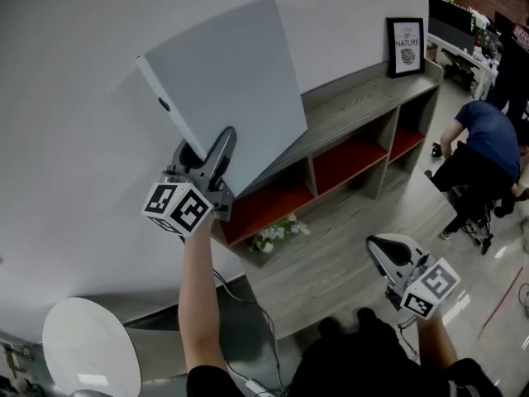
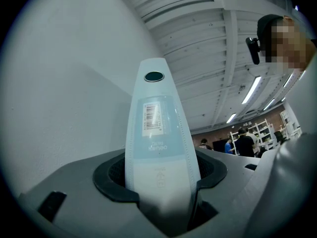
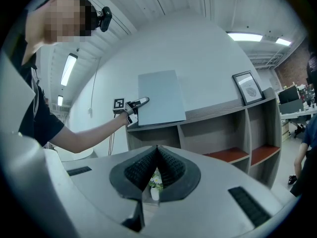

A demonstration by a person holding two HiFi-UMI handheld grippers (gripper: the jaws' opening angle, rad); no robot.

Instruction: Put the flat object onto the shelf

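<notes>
Head view, left gripper (image 1: 207, 149): grasps the lower corner of the flat object (image 1: 227, 81).
Head view, flat object: 1 grey panel, tilted, close to the white wall above the shelf (image 1: 351, 116).
Head view, right gripper (image 1: 382, 248): held low, well apart from the shelf.
Left gripper view, jaws: clamped on the panel's thin edge (image 2: 158, 133), which bears a barcode label.
Right gripper view, jaws: closed together, nothing between them.
Right gripper view, flat object (image 3: 161, 97): its bottom edge meets the shelf's top board (image 3: 223, 112), at the end away from the framed picture (image 3: 247, 87).
</notes>
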